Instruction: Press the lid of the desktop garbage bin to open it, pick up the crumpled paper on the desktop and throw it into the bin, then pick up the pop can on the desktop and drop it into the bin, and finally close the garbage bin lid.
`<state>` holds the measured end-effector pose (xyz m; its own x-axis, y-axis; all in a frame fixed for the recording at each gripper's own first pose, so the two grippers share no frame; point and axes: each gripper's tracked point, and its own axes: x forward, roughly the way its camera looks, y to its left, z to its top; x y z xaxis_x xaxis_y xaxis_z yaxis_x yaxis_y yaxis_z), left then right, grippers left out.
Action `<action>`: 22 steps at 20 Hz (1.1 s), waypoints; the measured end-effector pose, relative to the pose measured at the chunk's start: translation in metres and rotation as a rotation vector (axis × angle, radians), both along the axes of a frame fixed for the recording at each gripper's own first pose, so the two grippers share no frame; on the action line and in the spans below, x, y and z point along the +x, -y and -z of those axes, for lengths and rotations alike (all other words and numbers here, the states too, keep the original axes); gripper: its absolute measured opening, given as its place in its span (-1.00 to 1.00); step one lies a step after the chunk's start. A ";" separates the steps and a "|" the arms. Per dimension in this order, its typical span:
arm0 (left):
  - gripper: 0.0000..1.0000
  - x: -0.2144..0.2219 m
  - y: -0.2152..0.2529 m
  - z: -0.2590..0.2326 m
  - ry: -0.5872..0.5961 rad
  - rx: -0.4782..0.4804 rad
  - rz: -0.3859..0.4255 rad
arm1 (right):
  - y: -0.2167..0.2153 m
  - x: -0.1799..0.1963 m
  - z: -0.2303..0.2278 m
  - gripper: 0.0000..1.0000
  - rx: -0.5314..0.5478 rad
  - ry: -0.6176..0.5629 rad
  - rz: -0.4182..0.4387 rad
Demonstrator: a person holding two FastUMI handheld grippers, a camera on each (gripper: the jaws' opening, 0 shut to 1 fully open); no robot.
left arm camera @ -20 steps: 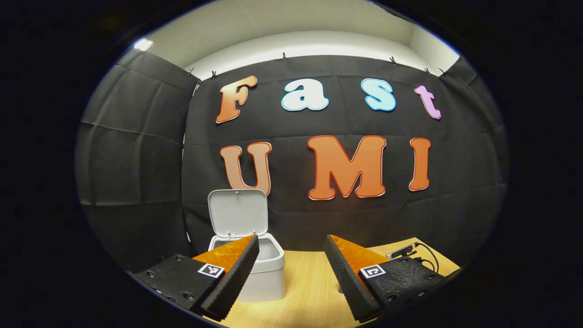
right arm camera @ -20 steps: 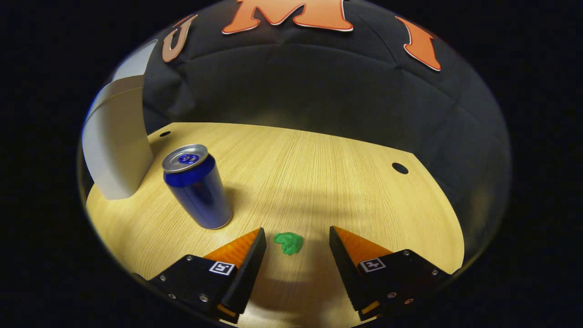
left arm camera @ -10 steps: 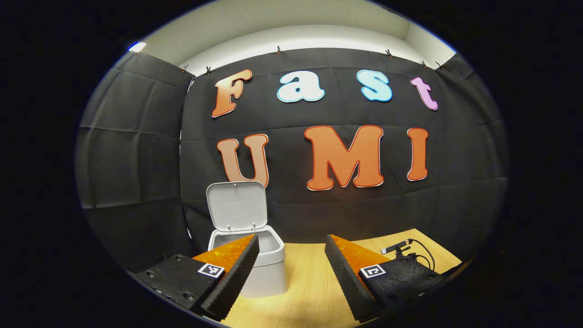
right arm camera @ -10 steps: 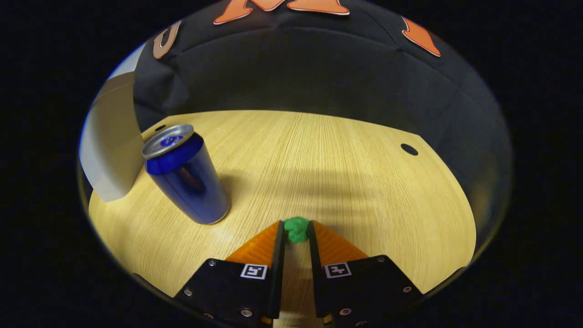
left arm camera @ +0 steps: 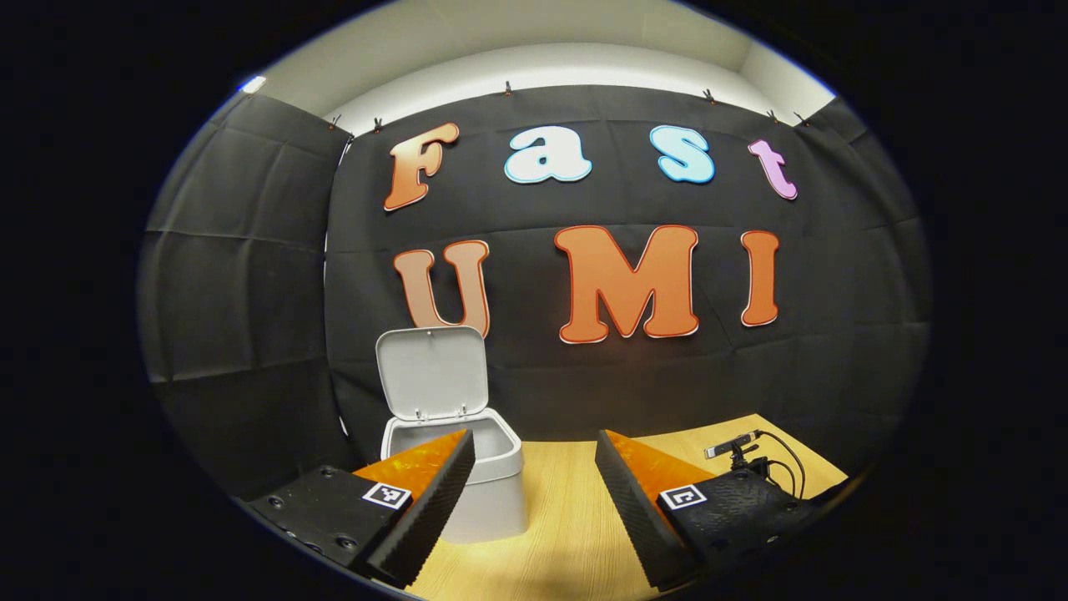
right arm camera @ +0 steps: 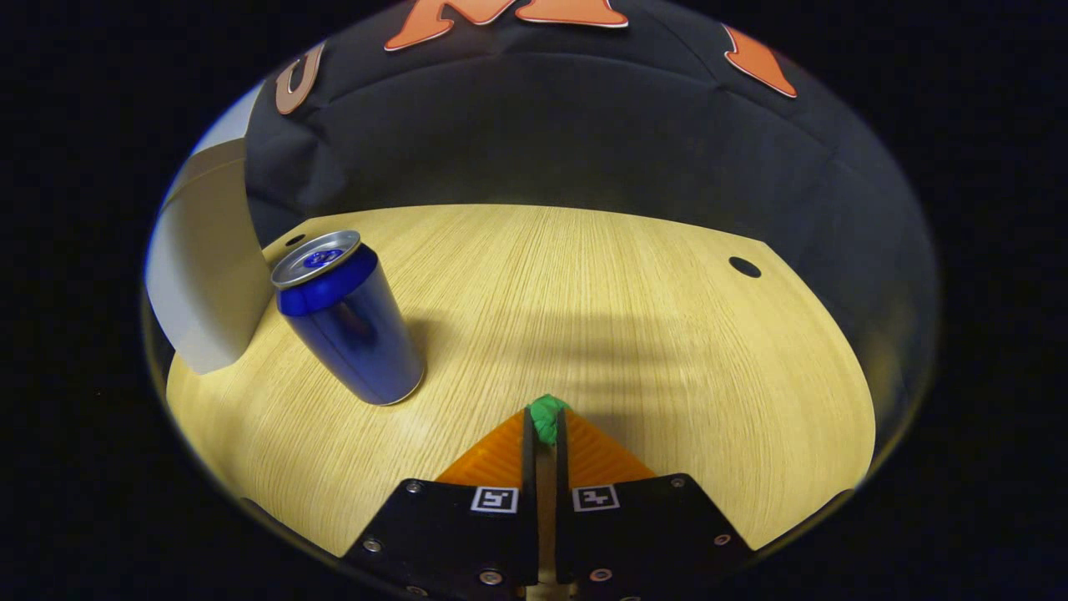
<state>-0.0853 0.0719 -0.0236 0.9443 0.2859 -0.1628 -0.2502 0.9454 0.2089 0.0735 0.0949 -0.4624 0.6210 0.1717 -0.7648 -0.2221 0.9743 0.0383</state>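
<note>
Right tongs (right arm camera: 542,421) now tight on crumpled paper (right arm camera: 546,415) (wide apart earlier).

A tall shiny blue pop can (right arm camera: 349,319) stands just beside the white plastic bin (right arm camera: 207,267) — it blocks the way there across the pale wooden table (right arm camera: 634,334). The bin's square white lid (left arm camera: 432,372) stands up, so its top is open. A small black stand with wires (left arm camera: 747,457) sits at the far right — the middle is bare wood.

Light comes from above. The table (right arm camera: 584,275) looks bright, with soft dark shadow stripes near its middle. The can (right arm camera: 346,317) shines. Everything bends at the edges. Both pictures are sharp.
</note>
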 end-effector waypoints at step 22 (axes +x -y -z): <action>0.86 -0.002 -0.034 -0.020 0.123 -0.075 0.054 | -0.061 0.012 -0.264 -0.85 0.230 0.452 -0.051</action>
